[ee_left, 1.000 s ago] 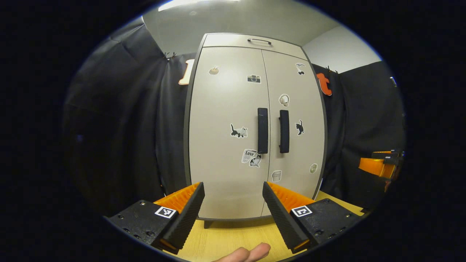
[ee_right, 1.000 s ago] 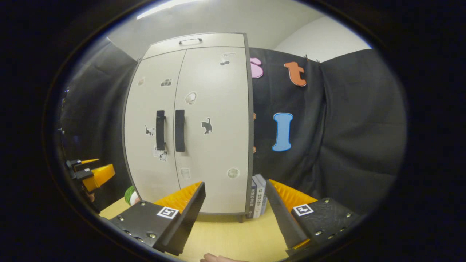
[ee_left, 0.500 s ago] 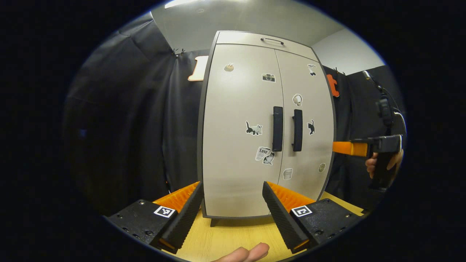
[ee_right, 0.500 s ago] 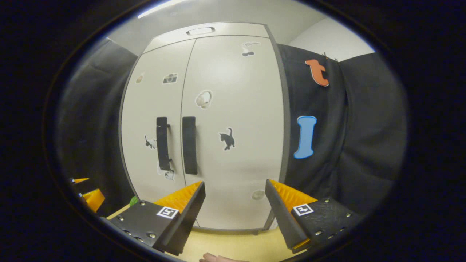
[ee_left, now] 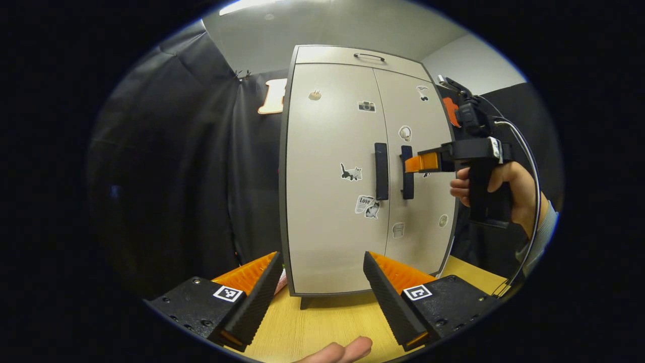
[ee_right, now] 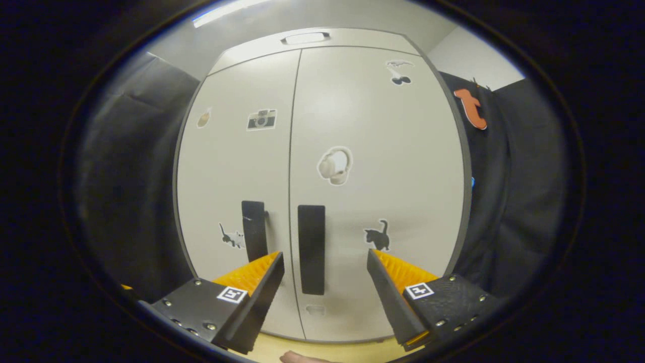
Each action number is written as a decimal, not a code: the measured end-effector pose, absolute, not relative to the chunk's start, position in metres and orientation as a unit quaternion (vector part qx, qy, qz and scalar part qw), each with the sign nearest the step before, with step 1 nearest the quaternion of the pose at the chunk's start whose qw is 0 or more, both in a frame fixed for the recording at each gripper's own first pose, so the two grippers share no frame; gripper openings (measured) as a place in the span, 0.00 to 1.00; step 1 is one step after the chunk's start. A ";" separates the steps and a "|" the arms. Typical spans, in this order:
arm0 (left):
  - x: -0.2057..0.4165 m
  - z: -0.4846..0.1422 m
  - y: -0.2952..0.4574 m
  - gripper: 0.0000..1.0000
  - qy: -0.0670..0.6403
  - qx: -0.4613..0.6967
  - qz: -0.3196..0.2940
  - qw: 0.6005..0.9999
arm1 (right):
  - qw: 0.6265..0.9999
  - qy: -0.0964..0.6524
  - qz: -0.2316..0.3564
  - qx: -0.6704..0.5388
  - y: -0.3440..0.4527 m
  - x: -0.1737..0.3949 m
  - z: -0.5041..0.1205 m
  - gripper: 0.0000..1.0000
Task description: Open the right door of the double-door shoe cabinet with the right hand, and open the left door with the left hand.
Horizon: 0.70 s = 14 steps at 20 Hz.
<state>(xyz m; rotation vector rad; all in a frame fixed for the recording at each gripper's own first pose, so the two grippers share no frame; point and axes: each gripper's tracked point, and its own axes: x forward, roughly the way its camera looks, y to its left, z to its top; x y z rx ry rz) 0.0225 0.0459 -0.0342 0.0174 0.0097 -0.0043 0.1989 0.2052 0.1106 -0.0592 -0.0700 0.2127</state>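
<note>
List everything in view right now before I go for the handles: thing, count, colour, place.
Shoe cabinet: one, pale grey, standing on the table, both doors shut.
Door handles: two, black, upright either side of the centre seam; left handle, right handle.
Top handle: one, dark, on the cabinet's top panel.
Stickers: several, mostly black and white, scattered over both doors, including a cat and headphones.
Table: one, light wood, under the cabinet.
Left gripper: open, back from the cabinet, over the table.
Right gripper: open, jaws either side of the right handle, close to it.
Hand: holding the right gripper's grip.
</note>
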 end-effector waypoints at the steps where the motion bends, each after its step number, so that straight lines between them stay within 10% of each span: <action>1: 0.023 -0.035 0.047 1.00 0.008 0.005 -0.001 1.000 | 0.994 -0.033 0.104 -0.031 0.210 0.205 0.110 0.98; 4: 0.020 -0.038 0.062 1.00 0.013 -0.005 0.009 1.000 | 0.996 -0.018 0.080 -0.033 0.214 0.227 0.101 0.90; 7: 0.017 -0.036 0.070 1.00 0.009 -0.008 0.015 1.000 | 0.996 -0.017 0.088 -0.024 0.223 0.243 0.099 0.49; 14: 0.010 -0.033 0.074 1.00 0.007 -0.013 0.022 1.000 | 0.996 0.005 0.089 -0.022 0.223 0.243 0.096 0.14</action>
